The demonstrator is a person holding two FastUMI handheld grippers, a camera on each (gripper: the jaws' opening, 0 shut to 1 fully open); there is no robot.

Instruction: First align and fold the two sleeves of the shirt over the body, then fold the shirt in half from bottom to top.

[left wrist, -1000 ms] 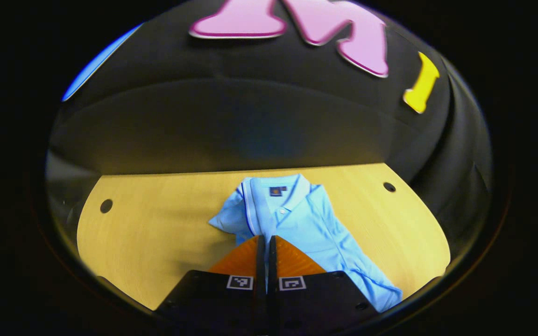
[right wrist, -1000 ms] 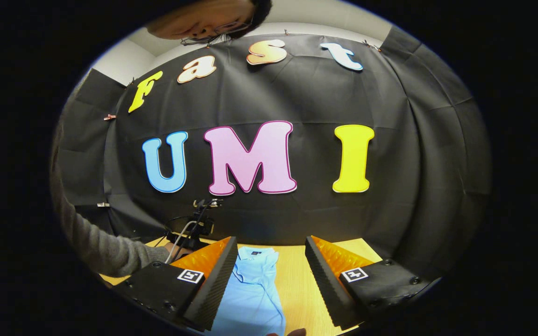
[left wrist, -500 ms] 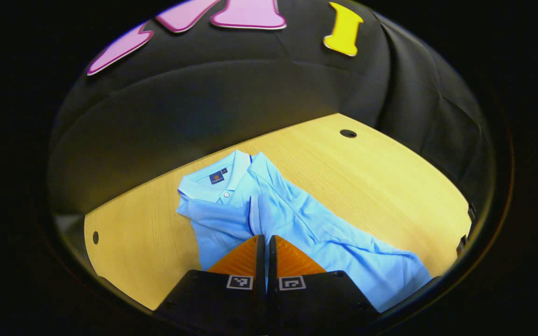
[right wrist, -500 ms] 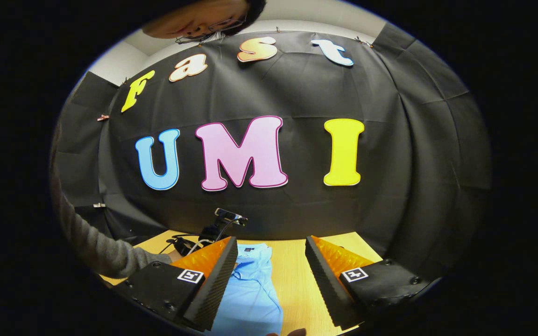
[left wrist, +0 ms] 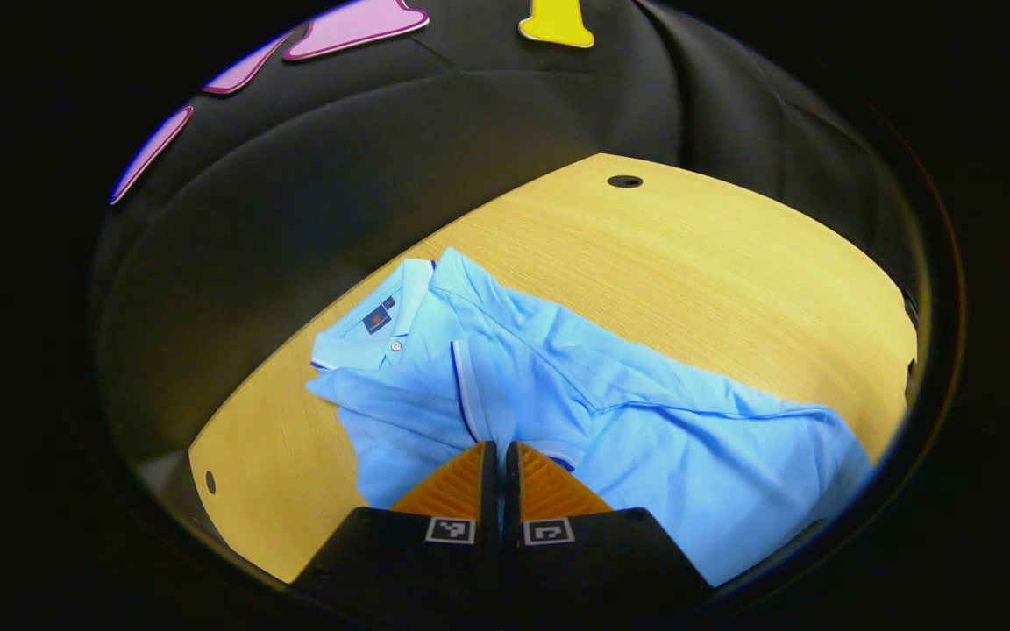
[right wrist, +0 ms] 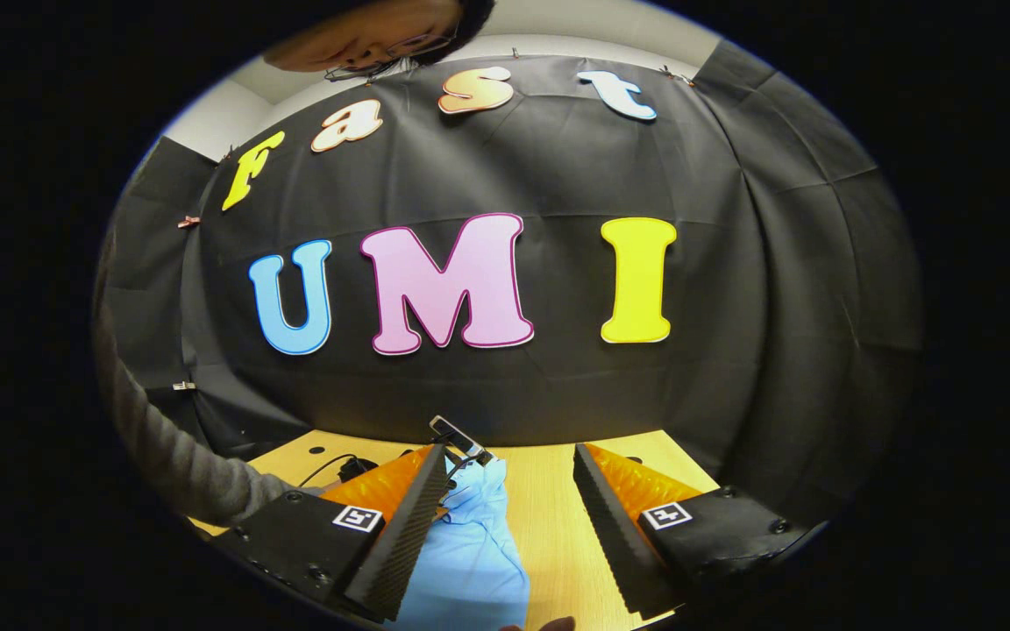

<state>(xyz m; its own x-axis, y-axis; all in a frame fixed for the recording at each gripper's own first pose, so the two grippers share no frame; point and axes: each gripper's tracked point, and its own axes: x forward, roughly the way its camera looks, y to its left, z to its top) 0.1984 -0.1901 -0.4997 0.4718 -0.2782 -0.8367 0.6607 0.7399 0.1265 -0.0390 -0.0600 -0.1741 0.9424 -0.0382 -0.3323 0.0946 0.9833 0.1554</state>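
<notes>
Left gripper (left wrist: pixel 500 456) pinched tight on shirt (left wrist: pixel 558 386) sleeve (over body); right gripper (right wrist: pixel 509 491) wide apart, empty, held level above the table (right wrist: pixel 558 526).

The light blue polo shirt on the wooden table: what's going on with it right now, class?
A person is folding the light blue polo shirt on the pale wooden table with two handheld tongs. The left tongs are shut on a sleeve with a dark-trimmed cuff, holding it over the shirt's body. The right tongs are open, above the shirt, holding nothing. The bottom-to-top fold is not yet done.
</notes>
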